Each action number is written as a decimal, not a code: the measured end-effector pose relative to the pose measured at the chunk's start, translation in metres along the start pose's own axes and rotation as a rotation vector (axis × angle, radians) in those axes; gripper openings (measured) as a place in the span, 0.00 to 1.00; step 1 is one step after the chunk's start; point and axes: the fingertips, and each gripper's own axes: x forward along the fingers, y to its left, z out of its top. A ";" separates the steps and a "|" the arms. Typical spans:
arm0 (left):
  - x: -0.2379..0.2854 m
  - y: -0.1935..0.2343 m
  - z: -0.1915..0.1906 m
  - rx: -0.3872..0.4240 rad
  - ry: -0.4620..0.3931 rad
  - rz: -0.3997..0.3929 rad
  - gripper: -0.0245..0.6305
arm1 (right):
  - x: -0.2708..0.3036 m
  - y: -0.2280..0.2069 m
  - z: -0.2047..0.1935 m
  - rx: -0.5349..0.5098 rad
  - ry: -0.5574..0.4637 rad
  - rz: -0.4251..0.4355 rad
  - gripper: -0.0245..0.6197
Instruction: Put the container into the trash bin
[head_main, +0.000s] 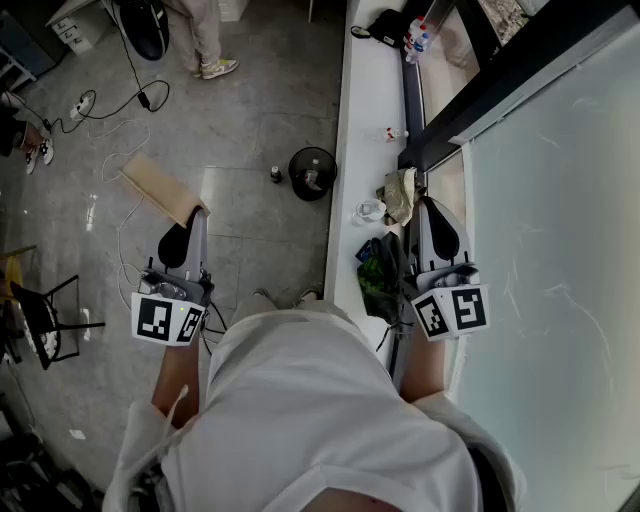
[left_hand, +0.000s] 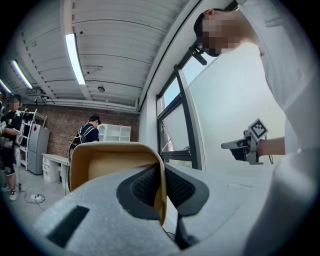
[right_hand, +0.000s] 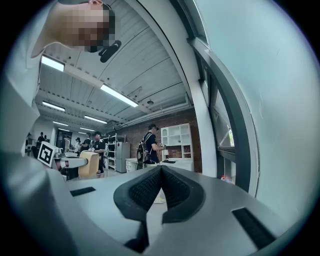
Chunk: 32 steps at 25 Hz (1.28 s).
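Observation:
A tan paper container (head_main: 165, 188) sticks out ahead of my left gripper (head_main: 200, 214) over the floor. In the left gripper view the black pads are shut on the container's (left_hand: 110, 165) right wall, at my left gripper (left_hand: 161, 187). Its open inside faces the camera. The round black trash bin (head_main: 312, 172) stands on the floor ahead, against the white ledge. My right gripper (head_main: 425, 203) hangs level over the ledge. Its pads meet with nothing between them, as my right gripper (right_hand: 160, 172) shows in its own view.
A long white window ledge (head_main: 345, 150) carries a crumpled cloth (head_main: 400, 193), a small cup (head_main: 370, 211), a green bag (head_main: 378, 275) and bottles (head_main: 418, 38). A small dark bottle (head_main: 276, 174) stands beside the bin. Cables (head_main: 110, 110) lie on the floor. A person (head_main: 205, 40) stands far ahead.

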 end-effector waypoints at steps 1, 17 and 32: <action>0.001 -0.001 0.000 0.001 0.000 0.000 0.07 | 0.000 -0.002 0.000 0.001 0.001 -0.001 0.04; 0.018 -0.007 -0.015 0.005 0.043 -0.007 0.07 | 0.004 -0.013 -0.023 0.071 0.009 0.042 0.04; 0.134 0.101 -0.068 -0.099 0.060 -0.058 0.07 | 0.167 -0.025 -0.034 0.024 0.116 0.018 0.04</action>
